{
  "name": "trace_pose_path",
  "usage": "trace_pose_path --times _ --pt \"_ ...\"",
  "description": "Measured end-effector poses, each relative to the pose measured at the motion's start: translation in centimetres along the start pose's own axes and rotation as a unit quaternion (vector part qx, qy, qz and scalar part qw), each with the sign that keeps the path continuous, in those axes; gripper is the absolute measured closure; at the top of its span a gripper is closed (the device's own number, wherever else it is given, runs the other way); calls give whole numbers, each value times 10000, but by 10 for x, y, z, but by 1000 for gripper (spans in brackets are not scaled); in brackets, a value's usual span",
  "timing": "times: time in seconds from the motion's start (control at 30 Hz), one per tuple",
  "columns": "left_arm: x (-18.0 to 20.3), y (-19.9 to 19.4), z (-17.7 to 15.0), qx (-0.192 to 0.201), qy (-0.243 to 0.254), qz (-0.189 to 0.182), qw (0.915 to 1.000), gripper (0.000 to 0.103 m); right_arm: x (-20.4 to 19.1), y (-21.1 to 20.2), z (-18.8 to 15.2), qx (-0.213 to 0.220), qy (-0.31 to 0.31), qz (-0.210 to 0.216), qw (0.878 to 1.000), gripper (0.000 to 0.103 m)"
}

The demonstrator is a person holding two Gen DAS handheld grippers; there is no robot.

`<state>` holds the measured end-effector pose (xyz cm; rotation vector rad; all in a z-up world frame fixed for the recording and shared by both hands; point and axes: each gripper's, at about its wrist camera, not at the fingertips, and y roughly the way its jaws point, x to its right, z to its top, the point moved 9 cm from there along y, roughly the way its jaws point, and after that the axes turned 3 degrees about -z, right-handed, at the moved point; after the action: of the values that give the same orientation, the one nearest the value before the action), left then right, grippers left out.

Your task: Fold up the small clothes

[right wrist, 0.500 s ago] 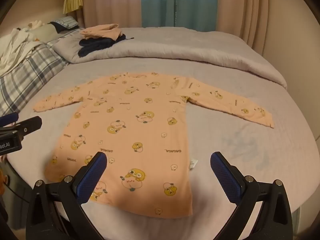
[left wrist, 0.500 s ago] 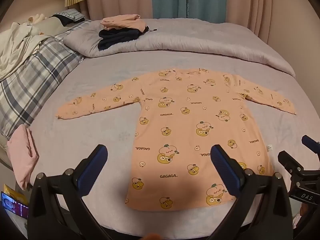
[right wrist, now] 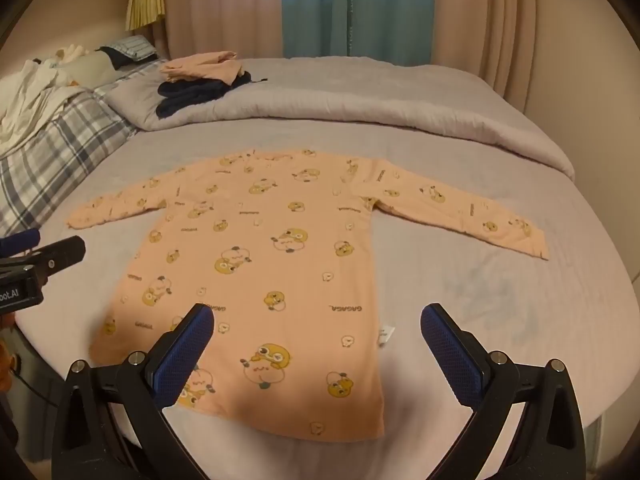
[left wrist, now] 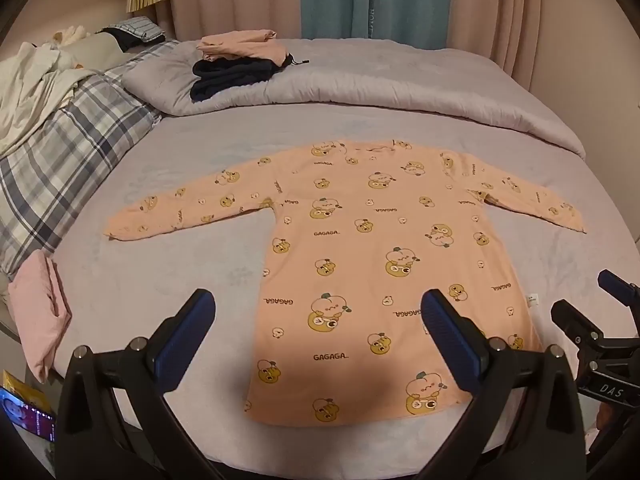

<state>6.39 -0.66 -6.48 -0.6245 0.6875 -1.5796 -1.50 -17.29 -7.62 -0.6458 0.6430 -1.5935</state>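
Note:
A small peach long-sleeved shirt [left wrist: 372,264] [right wrist: 264,264] with yellow cartoon prints lies flat on the grey bed, sleeves spread to both sides, hem toward me. My left gripper [left wrist: 318,316] hovers open over the hem's left part, nothing between its blue pads. My right gripper [right wrist: 316,330] is open too, above the hem's right part and free of the cloth. Each gripper shows at the edge of the other's view: the right gripper [left wrist: 600,320] and the left gripper [right wrist: 36,256].
A folded pile of peach and dark navy clothes [left wrist: 244,64] sits on the rolled grey duvet [left wrist: 400,84] at the back. A plaid blanket [left wrist: 56,168] and white bedding lie at left. A folded pink cloth [left wrist: 38,316] hangs at the bed's left edge. Curtains stand behind.
Both grippers have shifted slightly, so the shirt sits a little lower and nearer in both views. Jaws stay wide and the shirt lies unmoved.

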Motion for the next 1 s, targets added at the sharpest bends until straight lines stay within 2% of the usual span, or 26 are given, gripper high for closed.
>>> trace_pose_path --times 1.0 --pt "-3 0 3 10 38 15 10000 0 -6 4 2 -16 -34 -11 10000 1"
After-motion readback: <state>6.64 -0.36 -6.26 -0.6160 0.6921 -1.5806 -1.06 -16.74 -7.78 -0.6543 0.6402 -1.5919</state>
